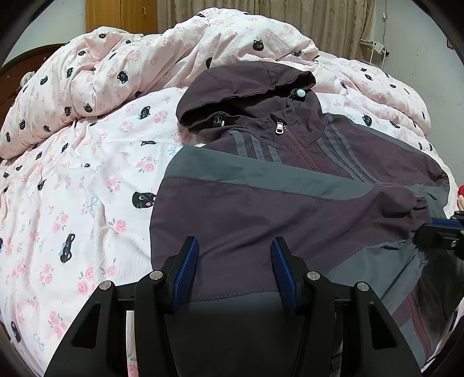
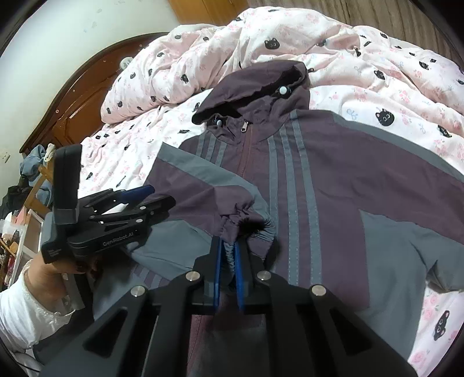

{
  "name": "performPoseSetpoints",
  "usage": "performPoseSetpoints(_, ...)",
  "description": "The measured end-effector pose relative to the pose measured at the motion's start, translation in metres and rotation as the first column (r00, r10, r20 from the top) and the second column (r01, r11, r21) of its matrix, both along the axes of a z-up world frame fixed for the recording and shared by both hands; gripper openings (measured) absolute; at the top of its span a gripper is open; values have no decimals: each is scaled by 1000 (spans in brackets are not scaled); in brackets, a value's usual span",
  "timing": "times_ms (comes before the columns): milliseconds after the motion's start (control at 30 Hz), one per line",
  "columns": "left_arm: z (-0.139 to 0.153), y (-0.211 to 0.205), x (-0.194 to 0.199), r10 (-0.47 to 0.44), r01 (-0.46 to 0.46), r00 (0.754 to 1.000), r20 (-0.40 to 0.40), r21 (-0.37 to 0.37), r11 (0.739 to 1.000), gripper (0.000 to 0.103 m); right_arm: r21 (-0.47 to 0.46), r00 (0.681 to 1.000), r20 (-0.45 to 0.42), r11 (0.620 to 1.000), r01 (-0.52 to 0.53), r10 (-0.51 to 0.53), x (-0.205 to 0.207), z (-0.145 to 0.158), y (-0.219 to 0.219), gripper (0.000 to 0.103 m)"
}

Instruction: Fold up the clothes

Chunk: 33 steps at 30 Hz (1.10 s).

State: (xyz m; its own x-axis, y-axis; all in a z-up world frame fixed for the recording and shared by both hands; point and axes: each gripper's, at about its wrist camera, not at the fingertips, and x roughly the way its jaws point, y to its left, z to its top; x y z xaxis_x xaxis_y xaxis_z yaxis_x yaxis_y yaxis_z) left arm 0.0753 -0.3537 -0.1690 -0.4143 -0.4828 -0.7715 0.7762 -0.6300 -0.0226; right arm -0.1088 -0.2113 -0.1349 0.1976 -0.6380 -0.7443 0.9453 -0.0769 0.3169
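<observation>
The right gripper (image 2: 229, 255) pinches the elastic cuff (image 2: 246, 224) of the hooded jacket's (image 2: 348, 179) sleeve, folded across its chest on the bed sheet (image 1: 87, 188); the left gripper (image 1: 235, 249) hovers unclenched. Slick fabric may slip, undoing the fold

A rumpled pink duvet (image 1: 121, 75) printed with black cats and roses is heaped toward the bed's dark wooden headboard (image 2: 84, 95); beige curtains (image 1: 261, 17) hang behind.

Even, soft indoor light — sharp centres, fisheye bending and dark vignette at edges.
</observation>
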Motion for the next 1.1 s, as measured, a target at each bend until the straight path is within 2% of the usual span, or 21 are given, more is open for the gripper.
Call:
performPoseSetpoints(200,0,0,1,1,-1,1000,-1,-2,1000,47,-6,999,36,1000,-26,26,-4,10,10,7)
performPoseSetpoints(533,12,-2,13,30,-31,998,-63,-10,999,47,119,1000,15,993,-8,6,-6,-14,6,7)
performPoseSetpoints(667,7,-5,12,39,-40,998,-38,-8,999,47,135,1000,-9,991,-6,7,-4,-18,5,7)
performPoseSetpoints(767,-5,-6,4,32,-32,999,32,0,999,47,147,1000,-22,989,-3,7,-3,-21,3,7)
performPoseSetpoints(867,-8,-4,0,30,-29,998,58,-13,999,48,156,1000,-27,988,-3,7,-4,-21,1,7)
performPoseSetpoints(1000,-4,1,1,39,-36,998,57,-39,999,48,172,999,-46,985,-3,12,-3,-25,0,7)
performPoseSetpoints(1100,7,12,2,17,-15,999,27,-83,996,48,175,998,-57,985,-4,14,-2,-26,0,8)
